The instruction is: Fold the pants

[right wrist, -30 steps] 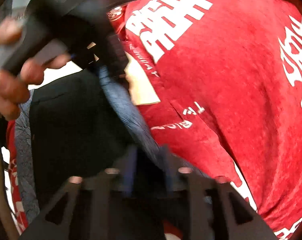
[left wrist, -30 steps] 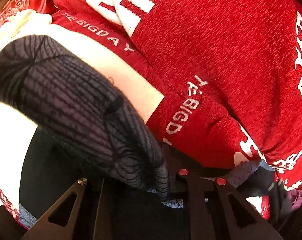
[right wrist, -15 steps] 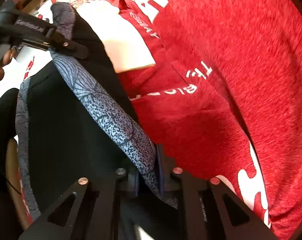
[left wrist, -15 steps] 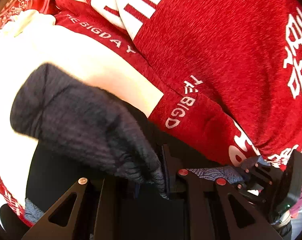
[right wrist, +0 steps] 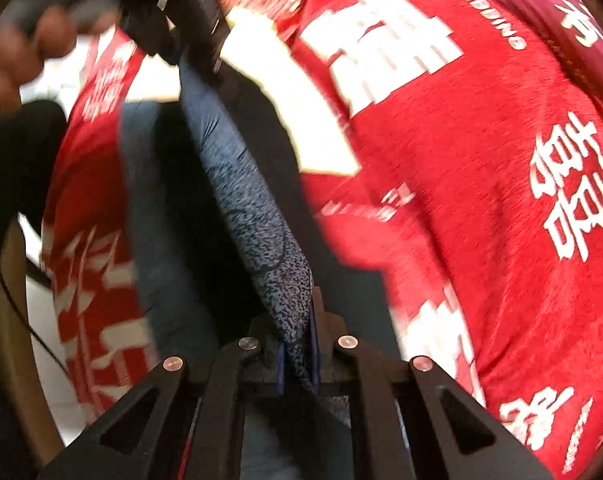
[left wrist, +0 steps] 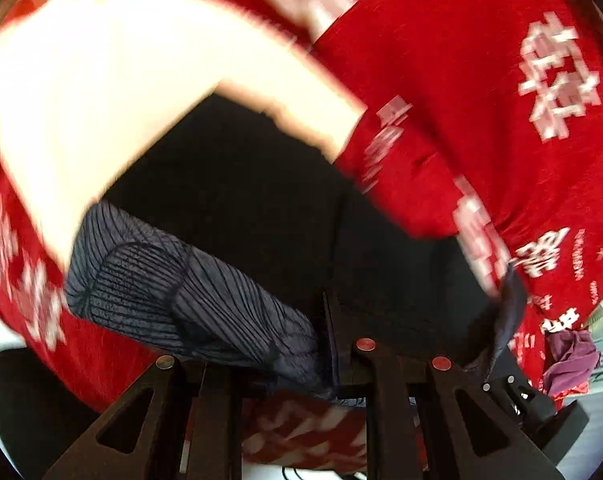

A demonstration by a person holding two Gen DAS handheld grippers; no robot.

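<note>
In the left wrist view, the left tool is clamped tight on a grey ribbed fold of the pants, which bunches toward 9 o'clock. The black pants body spreads toward 12 over a red printed cloth.

In the right wrist view, the right tool is pinched shut on a speckled grey-blue band of the pants. The band runs taut toward 11 o'clock, up to the other tool in a blurred hand.

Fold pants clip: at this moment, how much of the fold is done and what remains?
Mid-fold. Both grippers are clamped on the pants' patterned waistband: the left gripper and right gripper hold it stretched between them above the red blanket. No finished fold shows. Left to do: lay the pants down, fold, release.
</note>
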